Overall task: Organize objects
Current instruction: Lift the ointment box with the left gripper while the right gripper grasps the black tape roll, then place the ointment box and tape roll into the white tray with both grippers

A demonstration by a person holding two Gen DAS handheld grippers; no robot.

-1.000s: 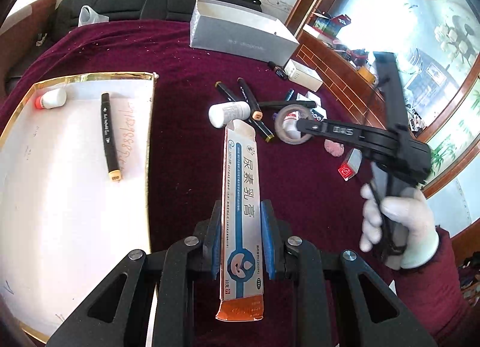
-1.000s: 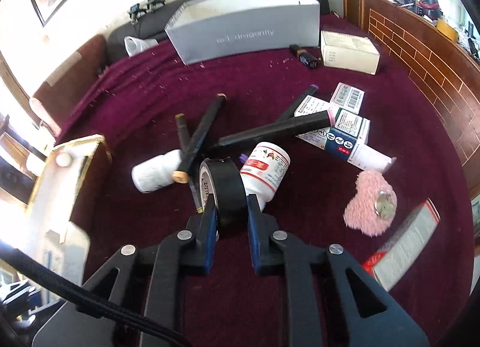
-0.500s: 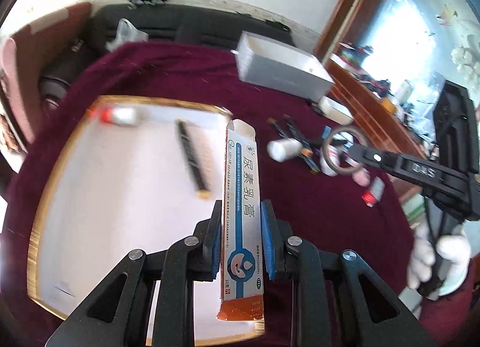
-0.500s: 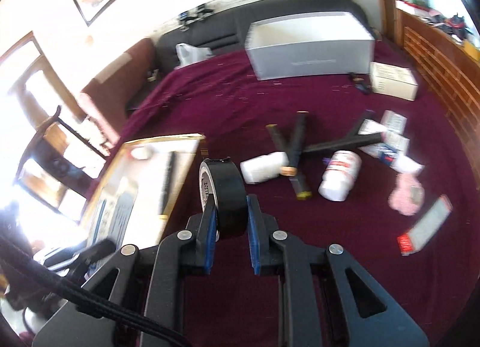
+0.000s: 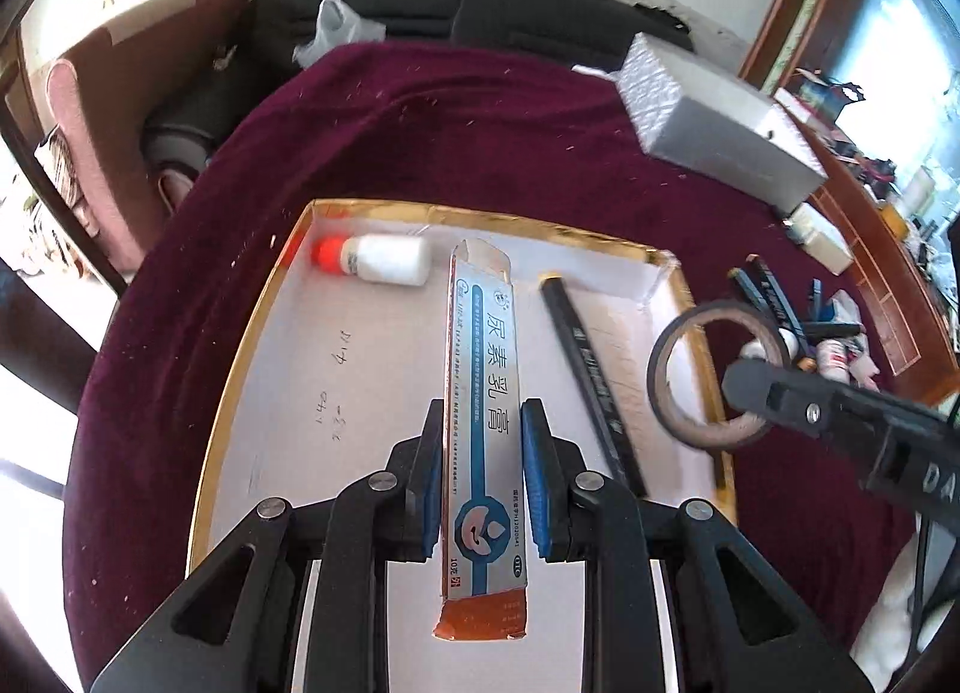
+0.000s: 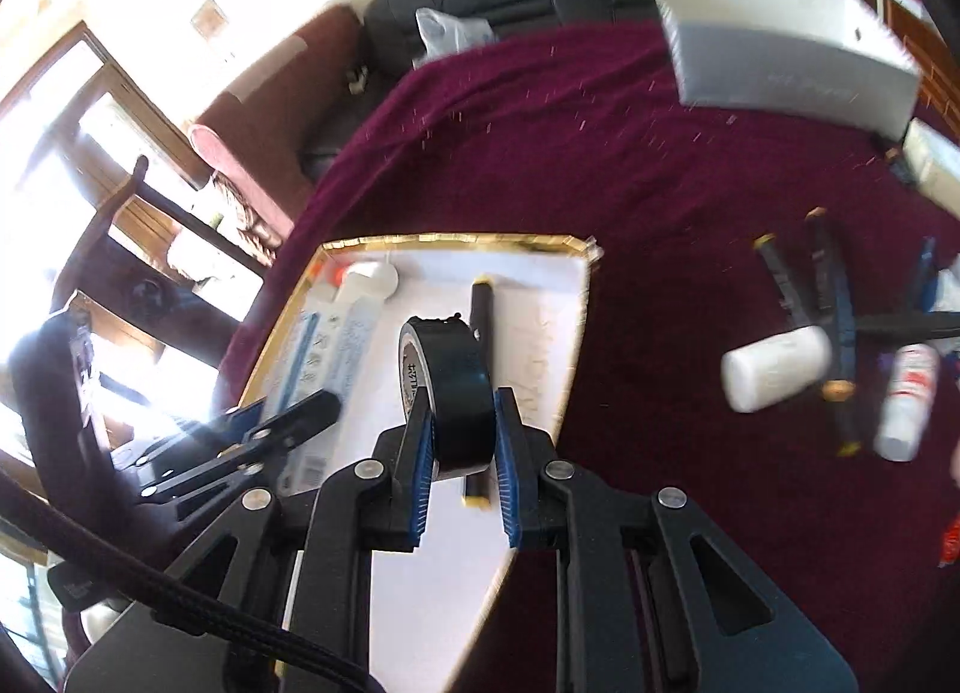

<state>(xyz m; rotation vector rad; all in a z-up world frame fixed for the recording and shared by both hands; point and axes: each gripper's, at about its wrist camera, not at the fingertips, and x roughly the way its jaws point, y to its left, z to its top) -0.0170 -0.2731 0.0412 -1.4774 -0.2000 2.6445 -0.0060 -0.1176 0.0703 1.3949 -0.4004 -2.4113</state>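
Observation:
My left gripper (image 5: 483,429) is shut on a long silver-blue ointment box (image 5: 480,357) with an orange end. It hangs over the white, gold-rimmed tray (image 5: 336,393). In the tray lie a white bottle with a red cap (image 5: 384,258) and a black marker (image 5: 591,387). My right gripper (image 6: 462,441) is shut on a black tape roll (image 6: 447,387), held upright over the tray's (image 6: 540,333) right half, above the marker (image 6: 482,303). From the left wrist, the tape roll (image 5: 660,375) shows as a ring at the tray's right rim.
On the maroon cloth to the right lie a white bottle (image 6: 774,369), several dark markers (image 6: 834,297) and a red-labelled bottle (image 6: 906,399). A grey box (image 5: 720,123) stands at the back right. A dark sofa and a chair border the table's far and left sides.
Both grippers have swung left from the pile of loose things to above the tray, each still gripping its object. The tape roll has come up beside the ointment box.

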